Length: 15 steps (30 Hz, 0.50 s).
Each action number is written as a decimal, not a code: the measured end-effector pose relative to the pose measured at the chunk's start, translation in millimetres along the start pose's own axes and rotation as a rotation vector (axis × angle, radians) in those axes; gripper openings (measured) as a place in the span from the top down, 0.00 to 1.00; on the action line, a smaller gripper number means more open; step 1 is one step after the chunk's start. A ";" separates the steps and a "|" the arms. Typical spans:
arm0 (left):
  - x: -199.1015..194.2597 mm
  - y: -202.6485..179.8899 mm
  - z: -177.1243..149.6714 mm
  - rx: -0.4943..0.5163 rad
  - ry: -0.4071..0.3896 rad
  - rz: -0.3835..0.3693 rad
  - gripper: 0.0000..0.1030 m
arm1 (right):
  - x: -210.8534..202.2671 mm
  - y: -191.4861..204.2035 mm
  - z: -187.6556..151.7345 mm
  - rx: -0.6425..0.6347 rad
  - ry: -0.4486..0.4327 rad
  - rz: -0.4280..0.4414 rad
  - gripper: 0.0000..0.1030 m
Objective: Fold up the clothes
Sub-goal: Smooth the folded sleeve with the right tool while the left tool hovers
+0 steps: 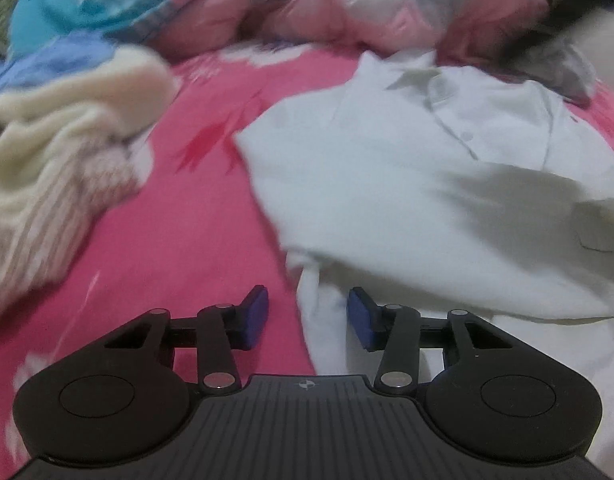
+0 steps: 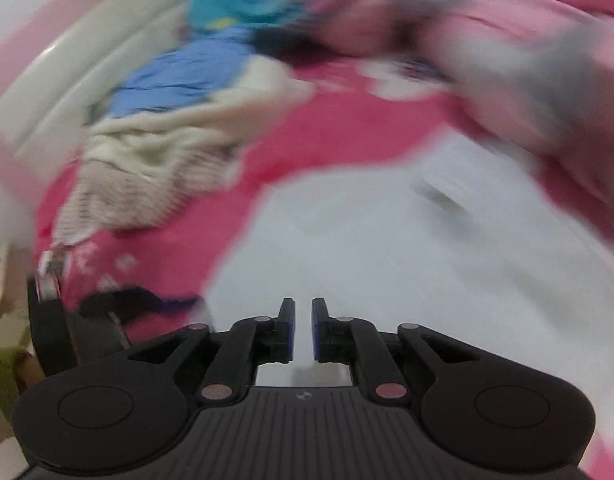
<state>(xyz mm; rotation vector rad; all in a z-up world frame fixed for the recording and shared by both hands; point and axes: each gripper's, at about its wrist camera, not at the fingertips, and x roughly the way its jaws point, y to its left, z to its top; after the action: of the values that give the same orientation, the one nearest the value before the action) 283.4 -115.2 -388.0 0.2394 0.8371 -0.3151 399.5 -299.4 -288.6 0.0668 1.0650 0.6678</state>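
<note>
The white polo shirt (image 1: 407,200) lies collar-up on the pink floral bedsheet (image 1: 195,240), partly folded, with a cream knit garment (image 1: 67,140) heaped well off to its left and a pink quilt (image 1: 367,4) bunched beyond its collar. The left gripper (image 1: 307,316) hangs over the shirt's lower left edge, jaws partly open with a strip of white cloth between them but not pinched; the right gripper (image 2: 303,328) hovers over the shirt's body, jaws narrowly apart and empty. To fold cleanly, I judge each should pinch one layer at a hem corner, then lift evenly toward the collar
</note>
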 end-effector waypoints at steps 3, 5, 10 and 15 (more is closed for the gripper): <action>3.9 -0.5 2.1 0.018 -0.026 -0.007 0.66 | 52.9 15.1 35.0 -0.100 0.007 0.018 0.78; 6.5 -1.6 2.1 0.008 -0.032 -0.011 0.75 | 86.3 26.6 52.7 -0.163 0.020 -0.003 0.77; 7.1 -5.7 2.7 -0.049 -0.059 0.009 0.94 | 152.8 32.6 69.6 -0.217 0.083 -0.076 0.75; 1.7 1.7 -1.0 -0.124 -0.102 0.039 0.99 | 148.3 6.2 66.3 -0.078 0.017 0.013 1.00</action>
<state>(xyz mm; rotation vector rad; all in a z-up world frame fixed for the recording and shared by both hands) 284.3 -113.5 -389.8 0.1226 0.7473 -0.2355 497.0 -197.7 -369.6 0.0006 1.0544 0.7217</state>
